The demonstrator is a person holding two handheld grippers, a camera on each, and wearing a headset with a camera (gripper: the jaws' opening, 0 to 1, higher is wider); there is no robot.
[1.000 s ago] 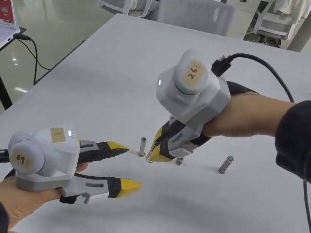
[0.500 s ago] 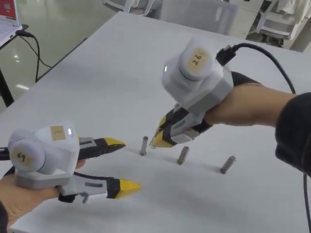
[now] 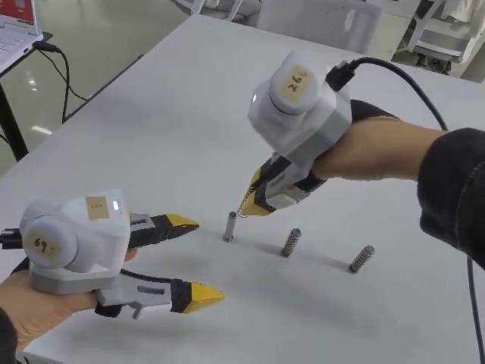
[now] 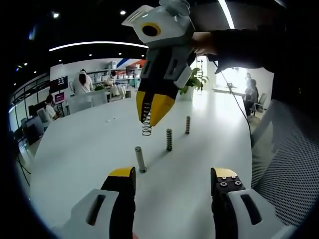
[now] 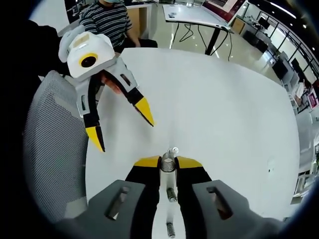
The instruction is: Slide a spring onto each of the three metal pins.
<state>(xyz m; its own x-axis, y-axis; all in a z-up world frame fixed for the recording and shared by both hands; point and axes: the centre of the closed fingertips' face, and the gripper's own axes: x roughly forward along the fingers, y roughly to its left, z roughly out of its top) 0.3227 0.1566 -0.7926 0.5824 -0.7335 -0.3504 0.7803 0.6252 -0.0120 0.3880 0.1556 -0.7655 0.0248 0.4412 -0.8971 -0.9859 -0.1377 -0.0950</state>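
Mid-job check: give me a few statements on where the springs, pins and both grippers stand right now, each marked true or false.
1. The right gripper is shut on a spring. True.
2. All three pins carry springs. False: the bare pin has none; the middle pin and the end pin each carry one.
3. The left gripper is open and holds nothing. True.
4. The spring is seated on the bare pin. False: it hangs just above the pin's top, apart from it.
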